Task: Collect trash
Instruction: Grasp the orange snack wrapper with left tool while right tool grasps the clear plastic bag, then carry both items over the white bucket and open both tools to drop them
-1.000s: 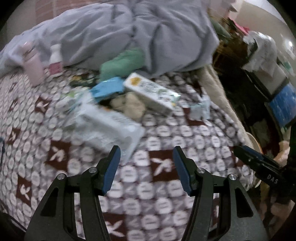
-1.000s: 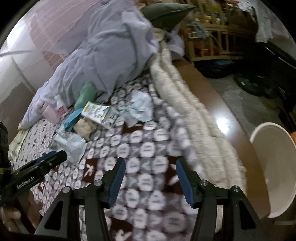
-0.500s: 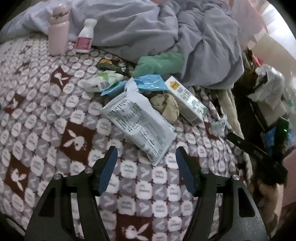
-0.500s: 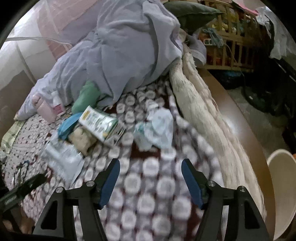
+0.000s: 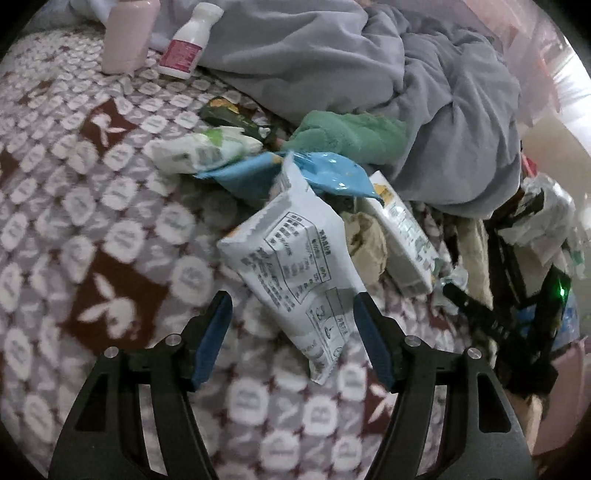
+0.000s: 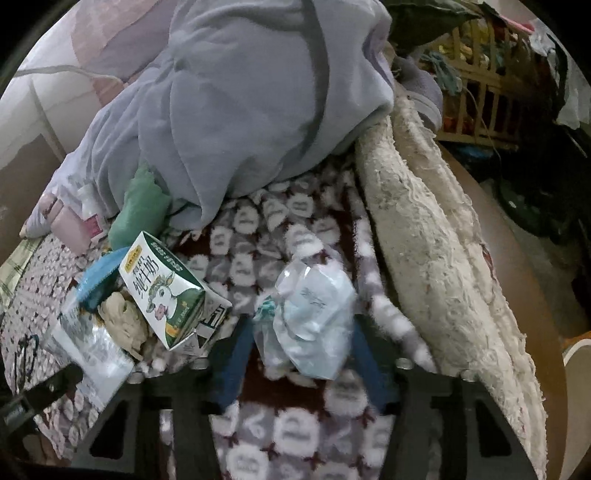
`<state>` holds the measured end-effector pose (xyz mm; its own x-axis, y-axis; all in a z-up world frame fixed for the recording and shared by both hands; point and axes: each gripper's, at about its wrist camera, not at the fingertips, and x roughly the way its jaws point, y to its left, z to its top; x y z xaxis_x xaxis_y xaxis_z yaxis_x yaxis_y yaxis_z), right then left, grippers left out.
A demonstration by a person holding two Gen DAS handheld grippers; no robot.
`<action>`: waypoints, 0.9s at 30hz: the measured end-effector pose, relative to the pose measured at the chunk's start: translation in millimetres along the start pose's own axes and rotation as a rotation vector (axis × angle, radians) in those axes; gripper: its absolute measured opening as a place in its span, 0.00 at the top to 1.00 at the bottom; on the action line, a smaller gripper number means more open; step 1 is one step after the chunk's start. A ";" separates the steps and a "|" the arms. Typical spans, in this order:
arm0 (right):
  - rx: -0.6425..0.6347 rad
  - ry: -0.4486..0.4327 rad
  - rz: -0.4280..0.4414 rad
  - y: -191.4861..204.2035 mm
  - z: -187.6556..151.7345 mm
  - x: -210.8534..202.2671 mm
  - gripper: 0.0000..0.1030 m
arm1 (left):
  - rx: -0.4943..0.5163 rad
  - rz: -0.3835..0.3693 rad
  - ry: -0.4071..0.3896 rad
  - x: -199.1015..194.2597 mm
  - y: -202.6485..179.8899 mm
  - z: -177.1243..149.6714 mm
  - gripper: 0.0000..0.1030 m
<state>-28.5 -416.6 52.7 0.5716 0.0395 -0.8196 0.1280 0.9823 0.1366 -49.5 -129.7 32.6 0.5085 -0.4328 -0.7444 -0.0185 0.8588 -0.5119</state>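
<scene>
On the bed, a patterned blanket (image 5: 122, 229) carries a loose heap of trash beside a rumpled grey duvet (image 5: 369, 66). The left gripper (image 5: 291, 332) stands wide, its jaws having just been opening, with the lower end of a white printed snack bag (image 5: 295, 266) lying between the blue pads but not pressed by them. Behind that bag lie a blue wrapper (image 5: 325, 173), a crumpled beige paper wad (image 5: 365, 240), a milk carton (image 5: 402, 236) on its side, a white-and-green packet (image 5: 199, 151) and a dark green wrapper (image 5: 229, 114). A green cloth (image 5: 351, 133) sits against the duvet. Farther back stand a pink bottle (image 5: 127, 33) and a small white bottle (image 5: 188, 40) with a red label.

The right gripper (image 6: 303, 336) has just been narrowing around a crumpled clear plastic bag (image 6: 314, 314), which sits between its blue fingers (image 6: 232, 354); blur hides whether the pads press it. Whether either bag or the carton has anything inside cannot be told. The carton (image 6: 162, 291) lies just left of this bag, and a shaggy cream blanket (image 6: 436, 258) runs along the bed's edge.
</scene>
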 end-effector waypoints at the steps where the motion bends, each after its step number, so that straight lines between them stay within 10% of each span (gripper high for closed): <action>1: -0.002 -0.005 0.005 0.0 -0.6 -2.2 0.69 | -0.004 -0.007 -0.002 2.4 -1.3 0.5 0.35; 5: -0.004 -0.026 0.032 2.5 -3.8 -13.5 0.74 | -0.003 -0.054 0.005 4.6 -3.8 2.5 0.63; 6: -0.012 -0.033 0.038 3.8 -6.1 -19.0 0.74 | 0.012 -0.053 0.001 2.0 -6.6 3.1 0.83; 9: -0.023 -0.039 0.054 7.1 -14.1 -29.7 0.75 | 0.066 -0.063 -0.008 -13.0 -15.2 2.9 0.91; 27: -0.021 -0.106 0.144 17.8 -50.5 -98.1 0.75 | 0.259 -0.101 -0.027 -85.3 -51.8 -20.9 0.96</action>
<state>-123.2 -393.8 107.4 0.6655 0.1618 -0.7287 0.0224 0.9715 0.2362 -109.9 -143.0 113.7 0.5192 -0.5154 -0.6818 0.2526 0.8546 -0.4537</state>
